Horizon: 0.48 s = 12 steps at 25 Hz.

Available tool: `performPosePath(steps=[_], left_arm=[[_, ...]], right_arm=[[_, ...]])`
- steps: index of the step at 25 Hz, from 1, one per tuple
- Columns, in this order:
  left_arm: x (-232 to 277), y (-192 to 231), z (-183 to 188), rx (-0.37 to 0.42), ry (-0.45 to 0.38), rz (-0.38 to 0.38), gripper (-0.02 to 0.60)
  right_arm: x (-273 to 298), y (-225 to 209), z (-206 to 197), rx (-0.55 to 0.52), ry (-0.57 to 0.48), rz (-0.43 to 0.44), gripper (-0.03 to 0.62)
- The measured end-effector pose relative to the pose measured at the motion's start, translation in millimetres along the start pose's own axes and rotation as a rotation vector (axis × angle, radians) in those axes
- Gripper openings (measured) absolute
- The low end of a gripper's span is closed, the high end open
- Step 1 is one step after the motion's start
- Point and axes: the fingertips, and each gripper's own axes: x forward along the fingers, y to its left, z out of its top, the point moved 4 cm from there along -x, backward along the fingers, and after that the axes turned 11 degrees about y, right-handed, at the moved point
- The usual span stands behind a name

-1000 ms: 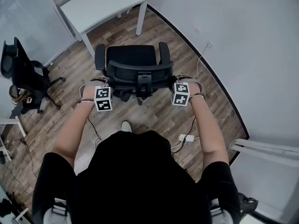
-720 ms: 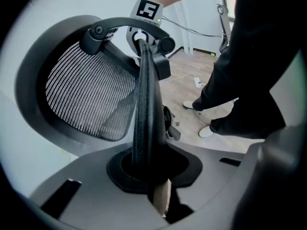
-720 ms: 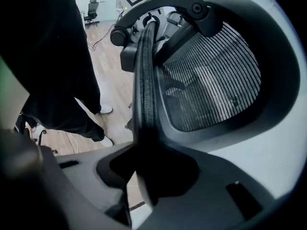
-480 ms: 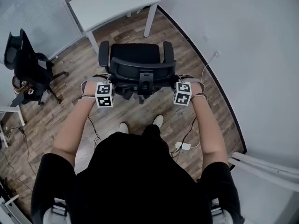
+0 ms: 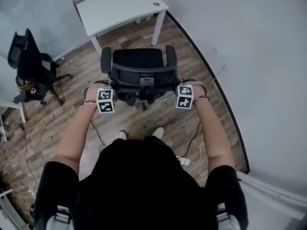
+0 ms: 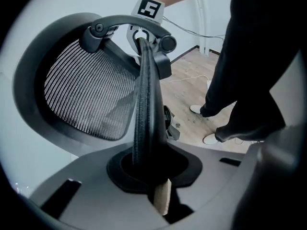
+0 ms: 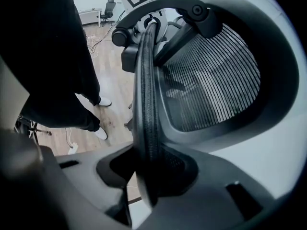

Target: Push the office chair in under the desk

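The black office chair [image 5: 138,61] stands on the wood floor, its seat facing the white desk [image 5: 120,6] just beyond it. My left gripper [image 5: 109,86] is shut on the left edge of the mesh backrest [image 5: 144,75], and my right gripper [image 5: 181,86] is shut on its right edge. In the left gripper view the backrest rim [image 6: 144,90] runs straight down between the jaws of the left gripper [image 6: 149,171]. The right gripper view shows the same rim [image 7: 146,104] clamped in the right gripper [image 7: 152,176]. The chair's armrests point toward the desk legs.
A second black chair [image 5: 29,63] stands at the left by a glass partition. The grey wall [image 5: 249,56] curves along the right. Cables [image 5: 194,138] and a white power strip [image 5: 183,161] lie on the floor by the person's shoes [image 5: 158,132].
The chair and both grippers have moved toward the desk, with the person stepping forward behind them. Both grips on the backrest are unchanged.
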Motion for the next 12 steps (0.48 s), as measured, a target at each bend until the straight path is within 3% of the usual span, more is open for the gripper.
performPosePath(steps=[6,12], left_arm=[[13.9,25.7,29.6,-0.045,0.03,-0.007,0.051],[18.0,25.6,37.5,-0.084,0.05,0.001,0.051]], right_arm=[[19.0,-33.3,-33.9,-0.043,-0.029,-0.02,0.109],[25.5,-43.8,-42.1,-0.085,-0.054,-0.043,0.109]])
